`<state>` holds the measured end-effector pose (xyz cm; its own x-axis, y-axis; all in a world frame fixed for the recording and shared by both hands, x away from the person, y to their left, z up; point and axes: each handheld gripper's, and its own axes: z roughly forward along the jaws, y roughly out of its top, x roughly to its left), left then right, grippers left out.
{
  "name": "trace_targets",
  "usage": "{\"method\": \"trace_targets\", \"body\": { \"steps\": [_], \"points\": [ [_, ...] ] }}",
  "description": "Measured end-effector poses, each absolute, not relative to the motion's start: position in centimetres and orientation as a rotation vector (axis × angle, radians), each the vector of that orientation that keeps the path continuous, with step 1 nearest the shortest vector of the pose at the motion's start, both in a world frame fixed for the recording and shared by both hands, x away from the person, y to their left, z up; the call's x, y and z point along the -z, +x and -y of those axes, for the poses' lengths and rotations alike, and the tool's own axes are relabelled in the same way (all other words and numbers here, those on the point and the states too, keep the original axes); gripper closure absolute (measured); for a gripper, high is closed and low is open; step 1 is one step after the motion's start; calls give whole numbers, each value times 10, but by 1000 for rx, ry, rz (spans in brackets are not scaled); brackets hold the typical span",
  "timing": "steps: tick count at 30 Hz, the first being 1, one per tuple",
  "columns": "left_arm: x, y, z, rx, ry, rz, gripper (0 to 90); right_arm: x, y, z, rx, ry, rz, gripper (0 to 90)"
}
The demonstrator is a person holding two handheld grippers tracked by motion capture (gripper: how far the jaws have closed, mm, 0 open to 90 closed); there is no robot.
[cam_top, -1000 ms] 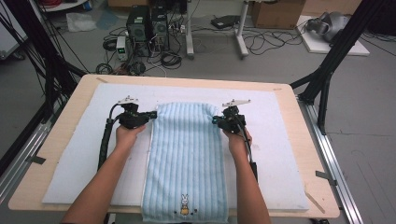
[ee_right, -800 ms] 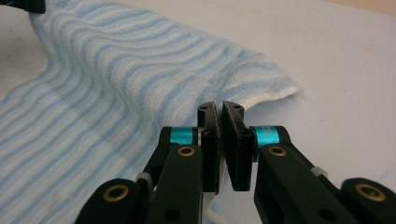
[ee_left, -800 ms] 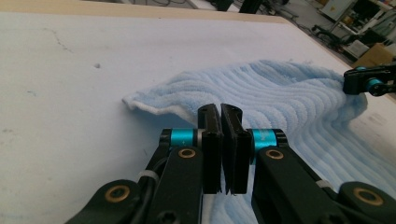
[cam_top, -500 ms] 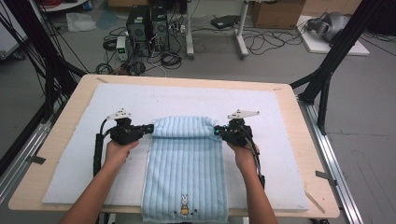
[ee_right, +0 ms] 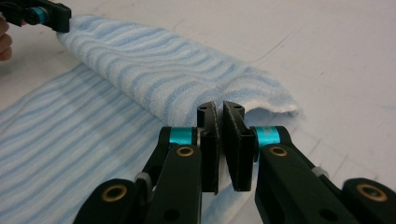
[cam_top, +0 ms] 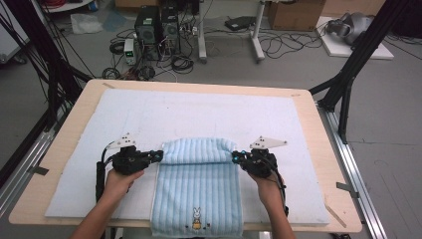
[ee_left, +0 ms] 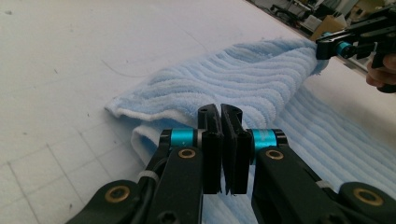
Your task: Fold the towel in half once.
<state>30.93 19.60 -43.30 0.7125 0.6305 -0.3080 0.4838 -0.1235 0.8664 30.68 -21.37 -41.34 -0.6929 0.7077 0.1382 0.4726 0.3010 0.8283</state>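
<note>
Both grippers are pinched tight on the towel's far edge, one at each corner. Left gripper sits mid-left of the high view and the right gripper mid-right, w/ the folded-over edge between them. Up close, in the left gripper view, the black jaws look nearly pressed together, w/ just a thin bit of cloth in the gap, I think; same in the right gripper view.

Light blue towel lies in the lower middle of the high view on the white mat, which covers the wood table. Its near end hangs a bit past the bottom edge of the mat, w/ a small bunny picture there. Far end is curled over itself into a soft fat roll.

Towel looks soft, floppy & light. It won't break. It bends anywhere, so it sags in the middle if held at just one spot. Best to hold it by the two corners, like now, & keep both hands level so the fold stays straight. It's fuzzy, not slippy, so a tight pinch should hold OK.
</note>
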Motion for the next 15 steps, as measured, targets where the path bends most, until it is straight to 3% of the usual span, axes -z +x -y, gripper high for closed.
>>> {"method": "trace_targets", "body": {
  "steps": [10,11,13,15],
  "points": [
    [445,298,-194,-158,1810,-883,852,430,293,214,-1304,1104,-2359,830],
    [446,299,-195,-160,1806,-900,806,430,293,214,-1304,1105,-2358,800],
    [446,304,-196,-146,1788,-962,554,428,295,215,-1309,1120,-2332,696],
    [444,310,-200,-147,1771,-974,502,423,298,217,-1326,1140,-2299,664]
  ]
}}
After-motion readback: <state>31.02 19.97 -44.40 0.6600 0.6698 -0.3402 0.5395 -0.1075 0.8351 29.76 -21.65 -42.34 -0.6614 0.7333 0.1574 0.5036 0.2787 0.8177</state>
